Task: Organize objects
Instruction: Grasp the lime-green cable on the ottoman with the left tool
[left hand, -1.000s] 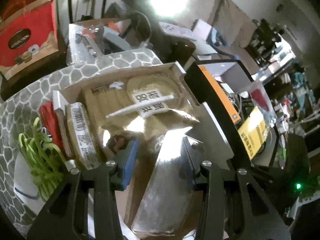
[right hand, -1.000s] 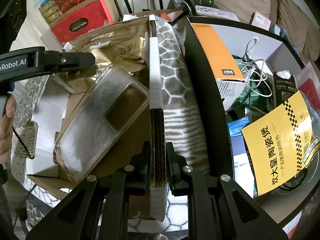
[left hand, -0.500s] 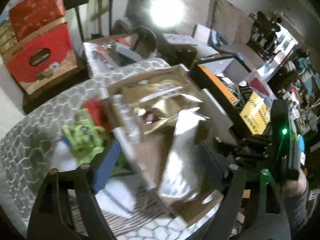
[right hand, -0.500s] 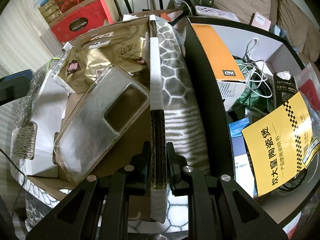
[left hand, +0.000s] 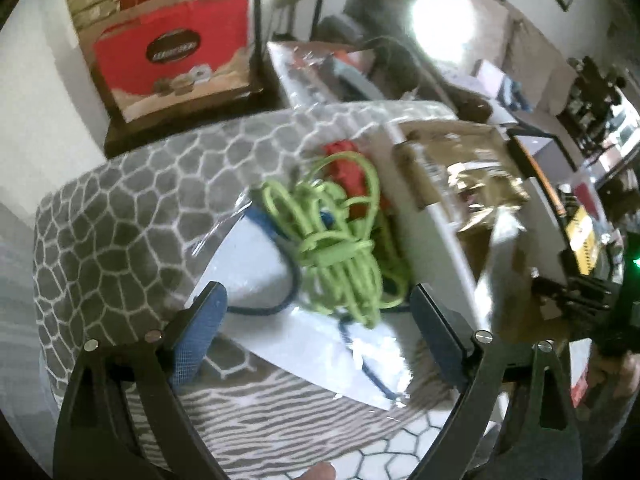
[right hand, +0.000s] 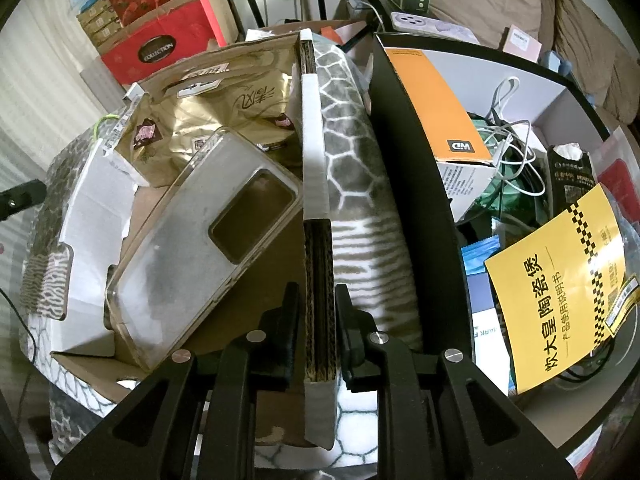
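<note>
Two claws in use. My right claw pinches the upright corrugated cardboard box wall, steadying the box. My left claw, jaws just opened wide and empty, hovers above the lime-green coiled cord at twelve o'clock, left of the box. Advice: descend centred, close across the bundled middle, avoid the clear plastic bag.

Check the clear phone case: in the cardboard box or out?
In. The clear phone case lies tilted inside the cardboard box, leaning over the gold pouches.
</note>
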